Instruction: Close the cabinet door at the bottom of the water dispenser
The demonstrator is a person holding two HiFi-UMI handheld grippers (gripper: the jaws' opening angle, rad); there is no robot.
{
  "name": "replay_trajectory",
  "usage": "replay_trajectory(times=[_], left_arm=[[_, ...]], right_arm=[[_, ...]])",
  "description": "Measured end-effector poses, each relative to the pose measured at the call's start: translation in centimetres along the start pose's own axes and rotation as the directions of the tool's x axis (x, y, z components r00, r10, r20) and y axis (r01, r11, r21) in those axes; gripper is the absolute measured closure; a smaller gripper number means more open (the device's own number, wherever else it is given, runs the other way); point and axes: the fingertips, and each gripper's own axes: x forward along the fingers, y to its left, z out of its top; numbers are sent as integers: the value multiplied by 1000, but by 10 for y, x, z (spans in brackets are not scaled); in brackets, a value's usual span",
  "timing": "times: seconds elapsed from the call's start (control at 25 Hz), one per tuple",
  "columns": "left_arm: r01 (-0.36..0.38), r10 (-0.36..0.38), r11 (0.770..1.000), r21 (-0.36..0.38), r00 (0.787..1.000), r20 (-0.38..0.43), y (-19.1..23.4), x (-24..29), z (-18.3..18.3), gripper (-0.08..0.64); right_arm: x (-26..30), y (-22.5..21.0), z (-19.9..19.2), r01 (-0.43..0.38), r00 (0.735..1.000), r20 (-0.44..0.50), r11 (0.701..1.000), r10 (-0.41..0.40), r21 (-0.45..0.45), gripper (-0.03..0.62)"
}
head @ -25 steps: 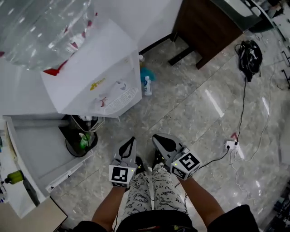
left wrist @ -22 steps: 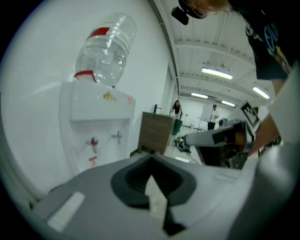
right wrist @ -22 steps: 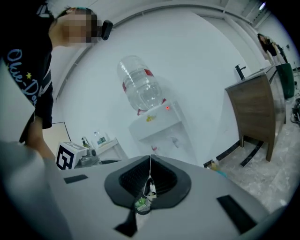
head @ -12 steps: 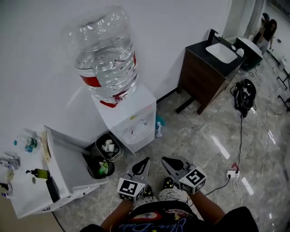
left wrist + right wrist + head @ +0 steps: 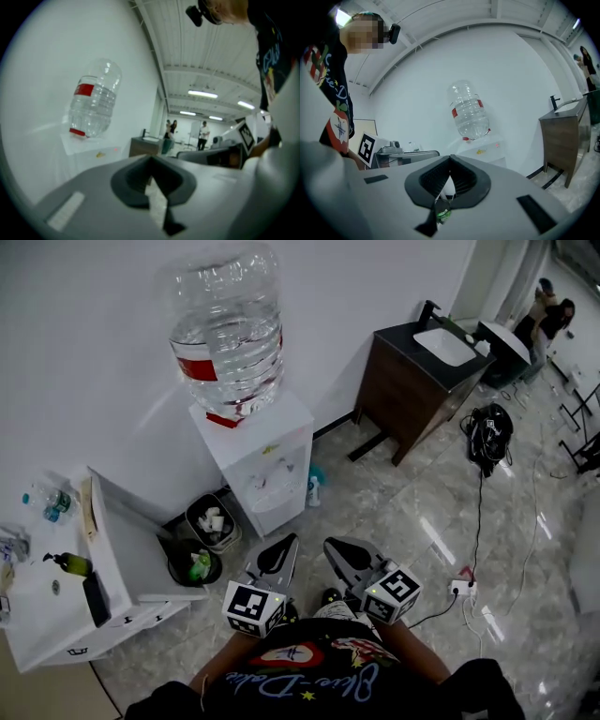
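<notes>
One water dispenser stands against the white wall with one big bottle upside down on top. Its cabinet door is low on the front, seen steeply from above, so I cannot tell whether it is shut. Two bins stand just beside the dispenser on its left, between it and a white cabinet whose worktop carries several small bottles. One small bottle stands on the floor on the dispenser's other side. Further right are one brown washstand and a black bundle of cables. Only bare floor lies between the door and the two grippers. The left gripper and the right gripper both have their jaws pressed together and hold nothing.
</notes>
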Motion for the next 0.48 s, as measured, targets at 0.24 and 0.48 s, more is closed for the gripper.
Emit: replay_trajectory(times=[0.24,0.48], left_arm=[[-3,3,1000,-4,1000,17,1,-16,-2,563],[-6,7,1000,-8,1000,29,8,-24,-3,563]], right_arm=[[1,31,5,-85,996,19,993,87,-82,577],[6,37,0,-69,997,23,997,70,-47,577]])
